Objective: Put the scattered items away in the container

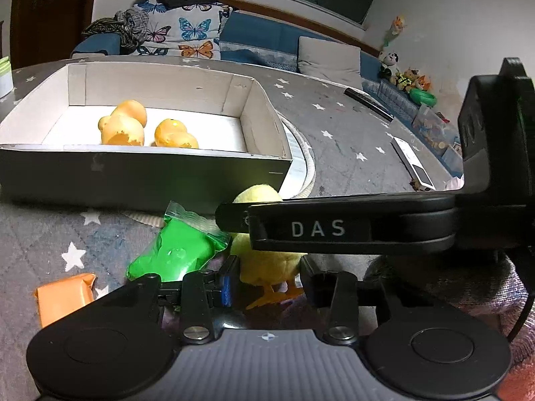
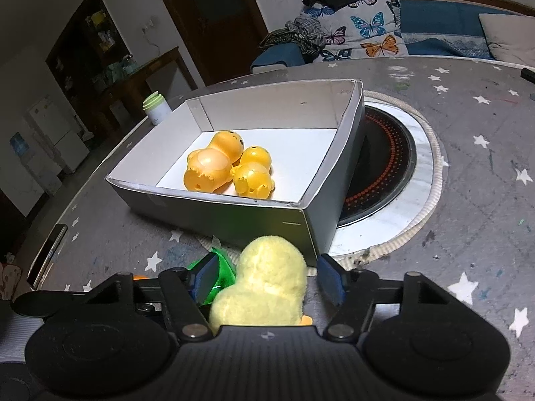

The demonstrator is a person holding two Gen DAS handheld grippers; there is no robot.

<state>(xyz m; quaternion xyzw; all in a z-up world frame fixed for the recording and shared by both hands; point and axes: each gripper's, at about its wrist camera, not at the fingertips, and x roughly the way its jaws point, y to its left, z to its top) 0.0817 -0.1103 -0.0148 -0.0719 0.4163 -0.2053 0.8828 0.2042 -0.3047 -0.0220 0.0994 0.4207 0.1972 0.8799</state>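
Plush chick (image 2: pixel 267 284) on the cloth, just short of the box (image 2: pixel 254 214), sitting between the right gripper's (image 2: pixel 267 279) pads (image 2: pixel 329 279). Jaws spread wide, gaps visible on both sides of the plush, so released, not yet grasping. Same chick (image 1: pixel 267 260) also right ahead of the left gripper (image 1: pixel 267 275), between its pads (image 1: pixel 227 280); those jaws open too, nothing held. Right gripper's finger crossing the left view over the chick.

Green bag (image 1: pixel 174 250) touching the chick, to the left of both grippers' centre line, partly behind the right gripper's left pad. Orange packet (image 1: pixel 63 295) further left, low, apart from the bag. Two rubber ducks (image 2: pixel 227 170) already inside the box, ahead and a bit left.

Step, by judgement: pre-grasp on the chick, third item; bag and packet remaining.

Next move likely: close right jaws on the plush body, avoid pinching the bag edge with the left pad. Then lift over the near wall and release in the free floor right of the ducks. Left gripper best kept clear to avoid a clash.
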